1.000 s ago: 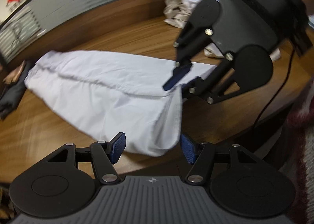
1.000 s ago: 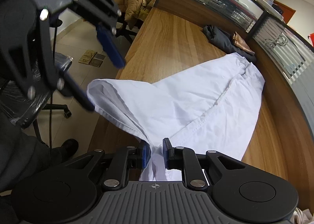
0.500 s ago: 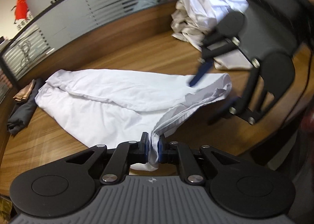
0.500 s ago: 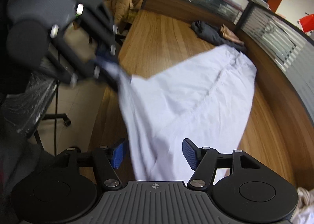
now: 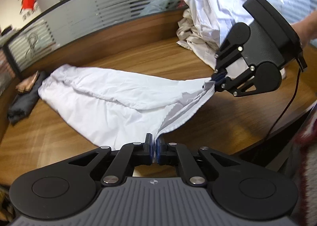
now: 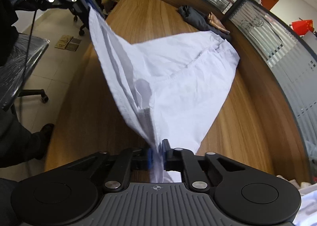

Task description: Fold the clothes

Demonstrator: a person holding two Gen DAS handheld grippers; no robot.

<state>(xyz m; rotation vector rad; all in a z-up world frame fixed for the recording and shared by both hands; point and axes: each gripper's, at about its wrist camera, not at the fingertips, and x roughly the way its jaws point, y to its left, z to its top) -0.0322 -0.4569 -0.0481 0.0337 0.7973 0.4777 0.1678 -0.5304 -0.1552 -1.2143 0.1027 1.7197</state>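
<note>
The left tool (image 5: 154, 147) was shut tight on one near corner of the white cloth (image 5: 111, 103), and the right tool (image 6: 157, 153) was shut tight on the other, by the near edge of the tabletop (image 5: 138, 59). The rest of the cloth lay out toward the far edge. This looked like the start of a fold; next, both corners probably needed carrying over to the far end together.

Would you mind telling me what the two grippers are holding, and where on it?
Both hold the white garment: the left gripper and right gripper each pinch one end of its near edge, lifting it off the table.
</note>
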